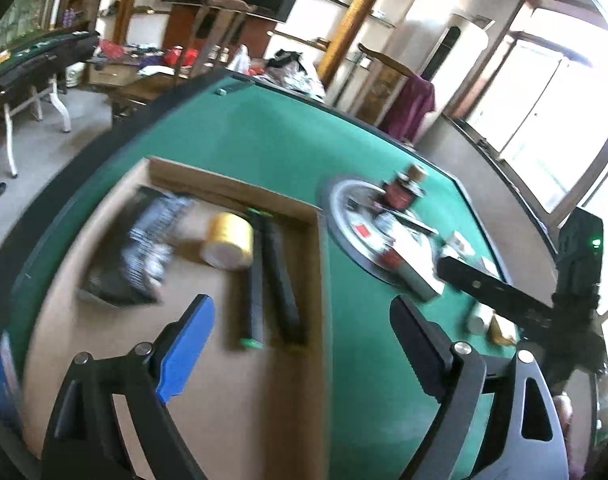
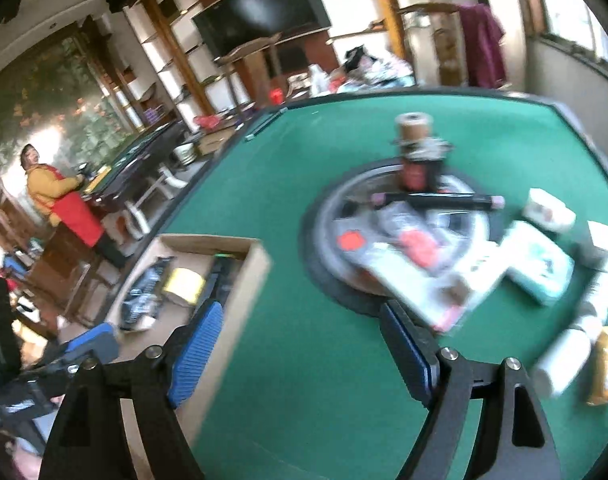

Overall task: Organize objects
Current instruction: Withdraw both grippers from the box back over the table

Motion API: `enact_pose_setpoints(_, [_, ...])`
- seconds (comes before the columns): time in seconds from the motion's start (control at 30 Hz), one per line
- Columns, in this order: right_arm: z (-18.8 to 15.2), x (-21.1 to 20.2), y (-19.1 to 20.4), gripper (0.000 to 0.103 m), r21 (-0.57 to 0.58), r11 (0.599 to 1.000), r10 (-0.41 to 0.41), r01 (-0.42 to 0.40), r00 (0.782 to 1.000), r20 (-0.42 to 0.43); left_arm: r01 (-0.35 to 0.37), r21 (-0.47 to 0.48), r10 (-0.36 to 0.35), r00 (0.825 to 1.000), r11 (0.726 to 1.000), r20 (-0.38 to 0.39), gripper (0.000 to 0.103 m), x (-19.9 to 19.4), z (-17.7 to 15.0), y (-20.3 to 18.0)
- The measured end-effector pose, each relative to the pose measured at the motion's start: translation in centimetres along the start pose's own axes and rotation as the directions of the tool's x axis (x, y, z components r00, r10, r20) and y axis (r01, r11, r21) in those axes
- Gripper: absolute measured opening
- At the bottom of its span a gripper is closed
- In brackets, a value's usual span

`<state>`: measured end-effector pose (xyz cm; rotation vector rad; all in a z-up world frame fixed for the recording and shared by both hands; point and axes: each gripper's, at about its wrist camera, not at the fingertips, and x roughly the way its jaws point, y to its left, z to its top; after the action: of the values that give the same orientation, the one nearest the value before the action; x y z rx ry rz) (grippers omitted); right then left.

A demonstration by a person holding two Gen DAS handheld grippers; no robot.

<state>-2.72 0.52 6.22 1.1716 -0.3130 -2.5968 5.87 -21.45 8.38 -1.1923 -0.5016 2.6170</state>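
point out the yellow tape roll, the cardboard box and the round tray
yellow tape roll (image 1: 227,241), left wrist view, on its side wall
cardboard box (image 1: 239,189), left wrist view, on its far wall
round tray (image 2: 328,216), right wrist view, on its left rim

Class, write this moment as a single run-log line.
left gripper: open, empty | right gripper: open, empty | cardboard box: holds yellow tape roll | round tray: still cluttered

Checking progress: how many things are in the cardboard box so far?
4. In the cardboard box: a black packet at left, a yellow tape roll in the middle, two black tubes at right. More may be hidden.
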Motion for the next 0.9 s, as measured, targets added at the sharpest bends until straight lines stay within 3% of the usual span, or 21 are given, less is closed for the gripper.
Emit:
enact_pose_setpoints(0.17, [-1.0, -3.0, -3.9, 0.086, 0.015, 0.996, -0.084, 0.083, 0.994, 0.072, 0.043, 0.016, -0.042, 0.998, 0.999, -0.039, 0.089, 0.9, -1.7, -3.3])
enact_pose_setpoints(0.47, [-0.5, -7.4, -11.7, 0.087, 0.105, 0.982, -0.17, 0.156, 0.976, 0.139, 0.036, 0.063, -0.028, 0.993, 0.997, -0.112, 0.089, 2.3, -3.5, -7.5])
enact_pose_setpoints(0.6, [3.0, -12.1, -14.5, 0.087, 0.109, 0.973, -0.221, 0.203, 0.957, 0.188, 0.044, 0.12, -0.035, 0.996, 0.992, -0.076, 0.089, 0.3, -2.2, -9.5])
enact_pose_setpoints(0.77, [10.3, -21.4, -15.1, 0.087, 0.088, 0.957, -0.291, 0.278, 0.915, 0.281, 0.064, 0.194, -0.061, 0.998, 0.979, -0.022, 0.089, -3.2, 0.7, -11.9])
enact_pose_setpoints(0.87, [15.2, -26.9, -13.8, 0.089, 0.056, 0.925, -0.373, 0.375, 0.874, 0.31, 0.04, 0.252, -0.053, 0.998, 0.967, 0.044, 0.089, -5.5, 2.6, -13.2])
enact_pose_setpoints(0.9, [17.3, -28.9, -13.1, 0.09, 0.04, 0.902, -0.419, 0.429, 0.852, 0.315, 0.036, 0.265, -0.054, 0.997, 0.964, 0.06, 0.089, -6.3, 3.3, -13.5])
